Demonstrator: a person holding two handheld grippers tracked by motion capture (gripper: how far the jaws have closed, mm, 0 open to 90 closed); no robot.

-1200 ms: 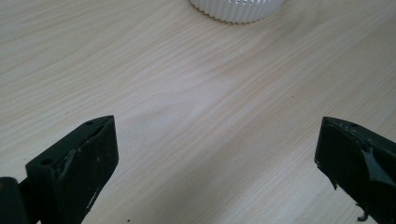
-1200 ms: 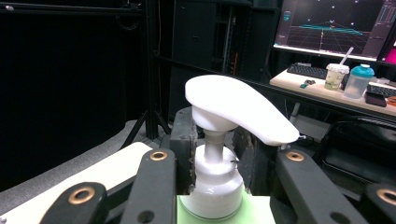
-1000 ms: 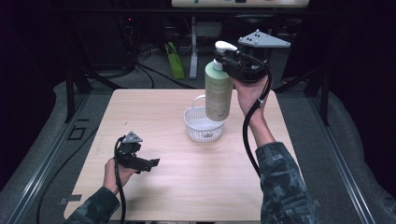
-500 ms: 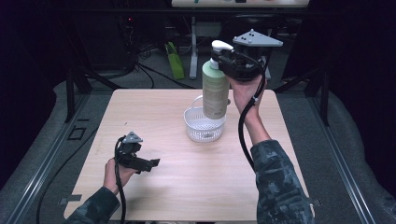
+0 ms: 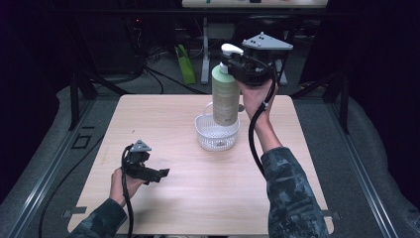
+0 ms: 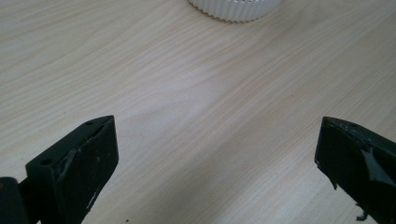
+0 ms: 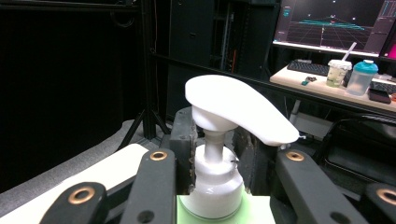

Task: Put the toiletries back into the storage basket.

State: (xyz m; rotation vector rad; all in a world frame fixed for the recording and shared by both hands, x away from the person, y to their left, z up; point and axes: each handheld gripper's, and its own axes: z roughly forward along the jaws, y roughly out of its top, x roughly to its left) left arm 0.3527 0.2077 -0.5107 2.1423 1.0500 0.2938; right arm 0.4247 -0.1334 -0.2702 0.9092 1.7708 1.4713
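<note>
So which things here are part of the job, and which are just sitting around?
In the job:
- pump bottle, held by its neck in the right gripper
- white basket beneath it

Not in use:
- left gripper, jaws open over the table
- cups on the far desk

pale green pump bottle (image 5: 225,96) with white pump head, upright, hanging above the white basket (image 5: 217,134).

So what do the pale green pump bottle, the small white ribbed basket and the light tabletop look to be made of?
Pale green pump bottle: likely plastic, matte body, with a smooth, slightly glossy white pump head. Small white ribbed basket: probably moulded plastic, with perforated walls and a fluted rim. Light tabletop: wood or wood-look laminate, showing printed-looking grain and a soft sheen.
</note>
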